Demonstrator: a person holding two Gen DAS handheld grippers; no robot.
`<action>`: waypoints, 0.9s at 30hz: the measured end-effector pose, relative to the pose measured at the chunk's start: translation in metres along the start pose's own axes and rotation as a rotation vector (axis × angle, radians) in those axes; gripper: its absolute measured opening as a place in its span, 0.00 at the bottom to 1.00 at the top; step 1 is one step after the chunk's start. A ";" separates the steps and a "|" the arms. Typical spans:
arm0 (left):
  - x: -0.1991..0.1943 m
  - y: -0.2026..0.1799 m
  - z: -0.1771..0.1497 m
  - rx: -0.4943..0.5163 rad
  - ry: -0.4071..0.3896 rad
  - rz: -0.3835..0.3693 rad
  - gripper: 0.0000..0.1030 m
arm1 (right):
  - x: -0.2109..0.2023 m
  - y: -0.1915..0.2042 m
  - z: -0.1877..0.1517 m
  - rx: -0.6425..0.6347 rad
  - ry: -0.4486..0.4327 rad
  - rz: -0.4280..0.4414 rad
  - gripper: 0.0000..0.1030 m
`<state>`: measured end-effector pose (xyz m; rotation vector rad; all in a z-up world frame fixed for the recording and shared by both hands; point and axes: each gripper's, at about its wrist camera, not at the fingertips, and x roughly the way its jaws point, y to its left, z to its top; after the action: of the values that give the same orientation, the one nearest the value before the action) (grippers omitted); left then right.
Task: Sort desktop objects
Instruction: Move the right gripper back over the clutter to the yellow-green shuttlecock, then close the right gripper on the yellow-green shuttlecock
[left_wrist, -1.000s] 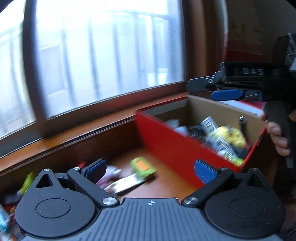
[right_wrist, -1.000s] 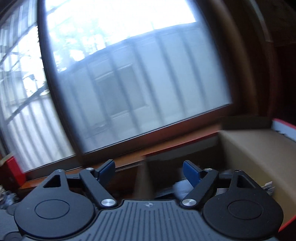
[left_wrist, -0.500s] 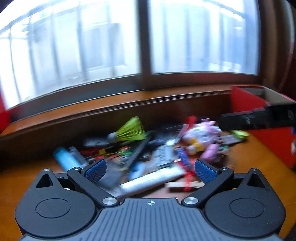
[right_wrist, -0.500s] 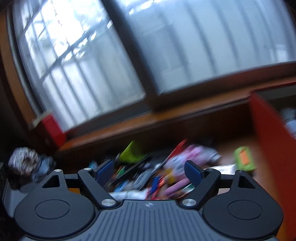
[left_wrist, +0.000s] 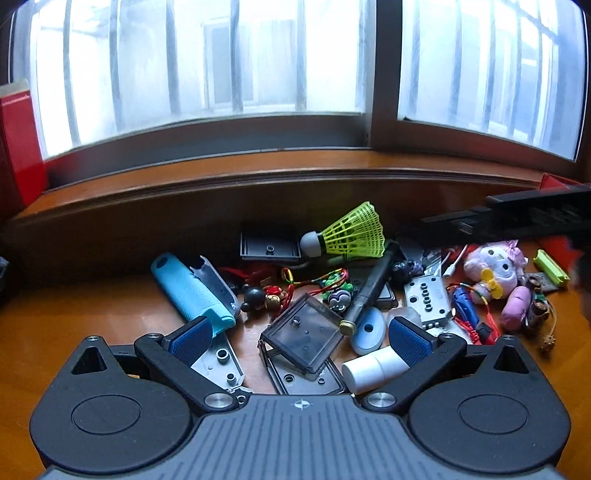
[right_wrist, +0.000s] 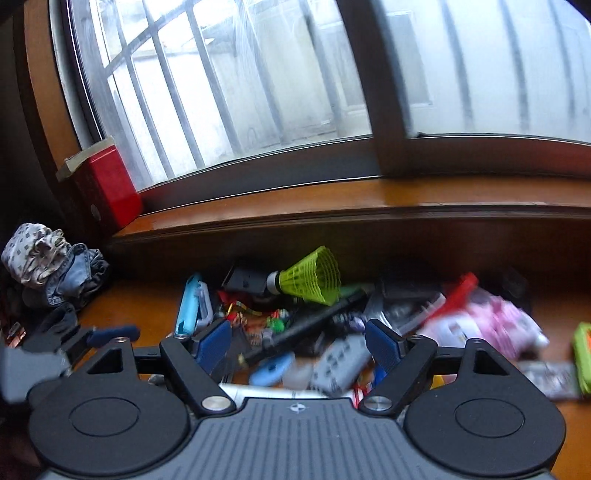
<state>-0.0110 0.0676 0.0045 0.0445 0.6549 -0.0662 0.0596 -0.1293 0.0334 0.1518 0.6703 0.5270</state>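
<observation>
Daylight from a barred window (left_wrist: 229, 74) falls on a wooden desk (left_wrist: 74, 317) where a heap of small objects waits to be sorted: a yellow-green shuttlecock (left_wrist: 347, 232), a blue case (left_wrist: 188, 288), a black pen (left_wrist: 369, 291), a clear plastic case (left_wrist: 306, 332), a pink plush toy (left_wrist: 495, 269). Both claws have swung away from the red box seen a second earlier and now face the pile. The left claw (left_wrist: 299, 336) hangs spread wide and empty above the clear case; the right claw (right_wrist: 299, 341), also empty, is closing slightly. A fresh pick looks imminent.
</observation>
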 end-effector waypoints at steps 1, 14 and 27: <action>0.002 0.001 0.000 0.000 0.005 0.002 1.00 | 0.010 0.000 0.005 -0.001 0.009 0.001 0.77; 0.025 0.035 -0.006 -0.102 0.046 0.061 1.00 | 0.105 0.004 0.032 -0.070 0.091 -0.009 0.64; 0.030 0.030 -0.008 -0.049 0.057 0.052 1.00 | 0.116 0.023 0.026 -0.181 0.103 0.025 0.06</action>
<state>0.0105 0.0963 -0.0198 0.0161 0.7112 0.0011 0.1429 -0.0497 -0.0041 -0.0368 0.7179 0.6193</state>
